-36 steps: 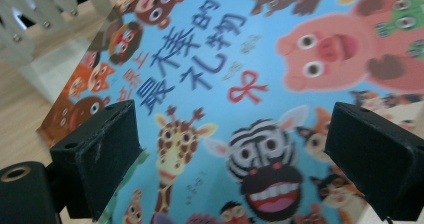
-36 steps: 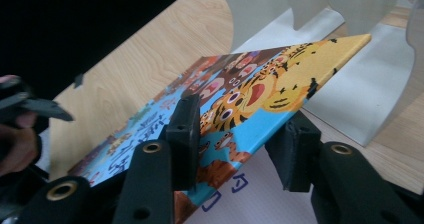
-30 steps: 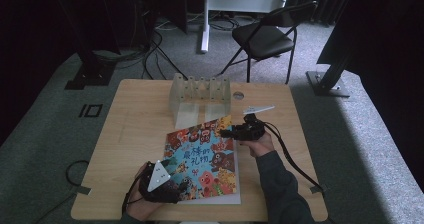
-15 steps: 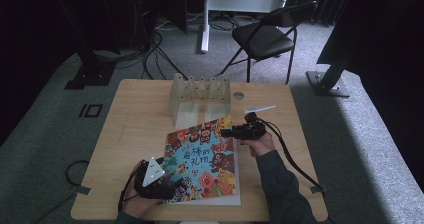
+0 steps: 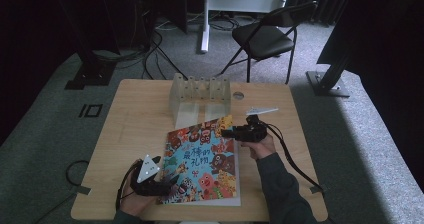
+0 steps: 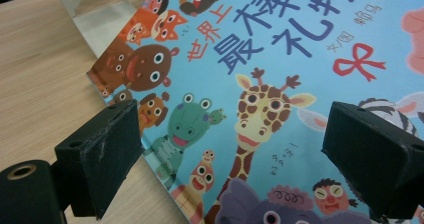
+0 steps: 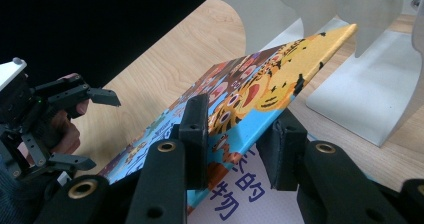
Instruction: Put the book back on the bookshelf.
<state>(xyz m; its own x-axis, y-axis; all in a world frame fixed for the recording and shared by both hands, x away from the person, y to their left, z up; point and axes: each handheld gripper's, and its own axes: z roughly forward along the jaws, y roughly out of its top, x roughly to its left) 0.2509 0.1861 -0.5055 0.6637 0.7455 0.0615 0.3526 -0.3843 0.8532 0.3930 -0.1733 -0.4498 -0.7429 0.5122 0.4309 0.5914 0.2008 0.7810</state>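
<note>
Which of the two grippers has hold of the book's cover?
The right gripper: its jaws pinch the lifted cover edge of the picture book. The left gripper stands wide open over the book's near corner, gripping nothing.

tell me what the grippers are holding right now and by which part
The right gripper is clamped on the picture book's front cover, at its edge near the top corner, lifting it. The left gripper is open over the book's lower corner, holding nothing.

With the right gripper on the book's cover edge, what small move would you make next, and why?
Probably lift the cover slightly higher: the right gripper, whose jaws have just been closing, pinches the book at its raised cover, with title-page print showing beneath.
</note>
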